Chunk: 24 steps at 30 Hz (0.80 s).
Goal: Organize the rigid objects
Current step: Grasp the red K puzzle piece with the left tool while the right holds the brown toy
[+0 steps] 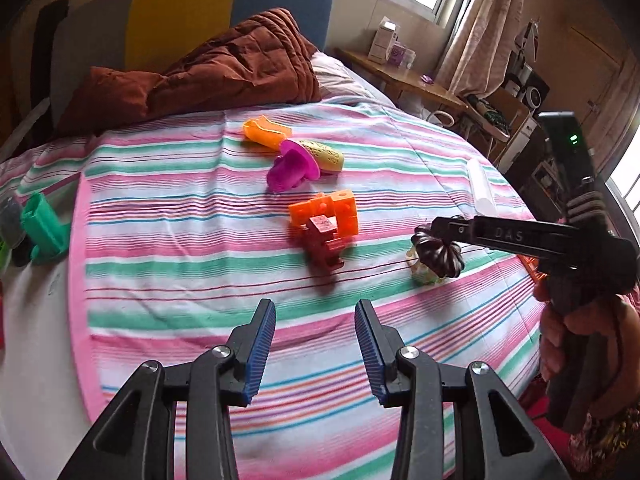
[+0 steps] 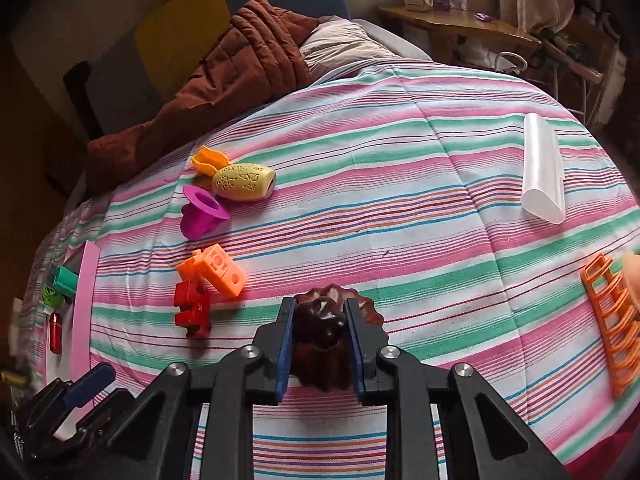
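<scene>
Bedroom setup here, everything's laid out on a striped bedspread (image 2: pixel 400 184) with a brown quilt (image 1: pixel 224 68) bunched up by the headboard. The right gripper (image 2: pixel 320 340) is clamped on a dark brown fluted mould (image 2: pixel 322 336), holding it just over the bedspread near the front edge. The left gripper (image 1: pixel 315 352) hangs with its jaws apart and nothing between them. Scattered around: orange block (image 2: pixel 218 270) touching a red piece (image 2: pixel 192 312), a magenta cup (image 2: pixel 202 214), a yellow perforated shell (image 2: pixel 244 182), and a white tube (image 2: pixel 542 168) well apart on the right.
</scene>
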Motion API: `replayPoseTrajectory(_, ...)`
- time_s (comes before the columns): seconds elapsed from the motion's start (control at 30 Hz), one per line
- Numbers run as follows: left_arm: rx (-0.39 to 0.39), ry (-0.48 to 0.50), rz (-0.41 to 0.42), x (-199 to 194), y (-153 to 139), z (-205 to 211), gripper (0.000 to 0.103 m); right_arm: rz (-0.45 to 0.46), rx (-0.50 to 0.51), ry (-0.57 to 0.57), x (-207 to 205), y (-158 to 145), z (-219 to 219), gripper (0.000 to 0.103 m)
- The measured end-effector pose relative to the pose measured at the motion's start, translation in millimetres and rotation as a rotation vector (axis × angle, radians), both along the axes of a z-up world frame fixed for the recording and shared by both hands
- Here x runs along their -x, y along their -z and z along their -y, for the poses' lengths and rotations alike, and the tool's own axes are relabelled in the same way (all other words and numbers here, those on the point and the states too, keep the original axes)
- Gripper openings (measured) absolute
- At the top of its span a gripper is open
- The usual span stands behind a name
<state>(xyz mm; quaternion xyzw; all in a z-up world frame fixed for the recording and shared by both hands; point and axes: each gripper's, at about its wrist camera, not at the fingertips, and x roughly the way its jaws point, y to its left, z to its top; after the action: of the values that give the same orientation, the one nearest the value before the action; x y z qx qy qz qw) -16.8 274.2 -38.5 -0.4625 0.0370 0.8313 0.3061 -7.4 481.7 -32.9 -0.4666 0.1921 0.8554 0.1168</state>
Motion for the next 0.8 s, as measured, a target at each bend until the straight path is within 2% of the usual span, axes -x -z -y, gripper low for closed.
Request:
replayPoseTrajectory(0.17, 0.023, 0.031, 0.044, 15, 17, -27, 0.041, 0.009, -0.004, 0.011, 2, 2, -5, 0.024)
replayPoseTrajectory(0.4, 0.025, -0.007, 0.079, 49, 28, -56, 0.041, 0.011, -0.014, -0.012, 4, 2, -2, 0.024)
replayPoseTrajectory(0.57, -0.002, -0.110, 0.130, 70, 37, -30, 0.042, 0.013, -0.012, -0.018, 4, 2, -1, 0.024)
replayPoseTrajectory(0.67, 0.015, -0.166, 0.119, 73, 39, -8, 0.041, 0.012, 0.001, -0.018, 4, 2, -2, 0.024)
replayPoseTrajectory(0.8, 0.022, -0.175, 0.080, 71, 36, 2, 0.041, 0.011, 0.004, -0.014, 4, 3, -1, 0.024)
